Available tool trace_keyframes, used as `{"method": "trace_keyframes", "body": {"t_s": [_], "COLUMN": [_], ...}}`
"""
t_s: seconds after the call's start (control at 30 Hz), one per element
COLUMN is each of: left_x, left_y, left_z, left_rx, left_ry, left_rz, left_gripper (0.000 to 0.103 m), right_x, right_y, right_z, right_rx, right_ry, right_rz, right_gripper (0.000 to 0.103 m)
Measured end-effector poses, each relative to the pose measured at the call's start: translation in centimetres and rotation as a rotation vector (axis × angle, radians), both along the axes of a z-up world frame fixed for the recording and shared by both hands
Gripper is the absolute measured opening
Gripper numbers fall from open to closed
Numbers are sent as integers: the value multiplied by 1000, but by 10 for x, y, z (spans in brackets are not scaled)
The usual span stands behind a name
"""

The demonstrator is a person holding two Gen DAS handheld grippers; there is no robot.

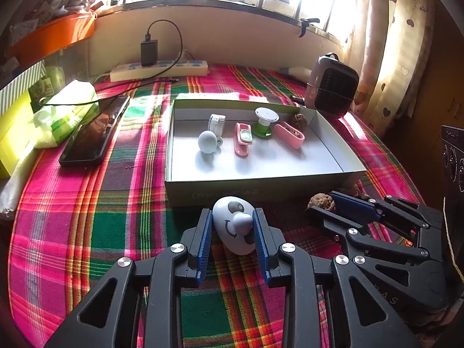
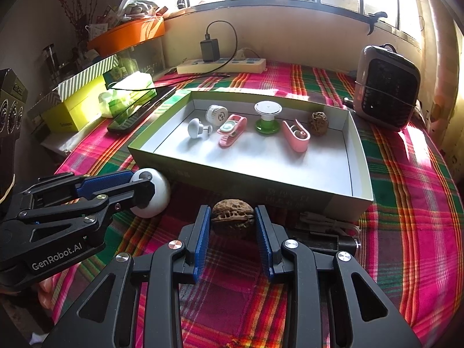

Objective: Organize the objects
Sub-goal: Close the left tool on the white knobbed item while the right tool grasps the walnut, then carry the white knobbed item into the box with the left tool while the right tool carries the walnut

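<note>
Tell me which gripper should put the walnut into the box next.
Right. The right gripper already brackets the walnut in front of the box; the left gripper is busy around the white egg toy.

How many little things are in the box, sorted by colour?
White: 2, a mushroom-shaped knob and a round cap
Pink: 2
Green and white: 1 spool
Brown: 1 walnut
Total: 6
</note>
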State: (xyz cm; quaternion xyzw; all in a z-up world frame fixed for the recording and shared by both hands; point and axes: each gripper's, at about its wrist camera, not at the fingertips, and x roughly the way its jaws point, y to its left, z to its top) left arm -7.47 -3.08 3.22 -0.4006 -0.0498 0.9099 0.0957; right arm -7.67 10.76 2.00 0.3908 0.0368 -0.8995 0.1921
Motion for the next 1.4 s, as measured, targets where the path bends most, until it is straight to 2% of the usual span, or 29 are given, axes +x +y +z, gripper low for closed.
{"method": "trace_keyframes", "body": {"t_s": [0.7,1.4], "left_x": [-14,-54], "left_y": [6,-2], "left_z": [21,19], "left_rx": [7,-14], "left_ry": [45,37], "left_rz": [-23,-2], "left_gripper": [26,26], "right_x": [-8,-57], "right_y": [7,5], "right_z": [23,25], "right_rx": [-37,-11], "right_ry": [44,38], "right_rz": [-21,-33], "right_gripper": [32,32]}}
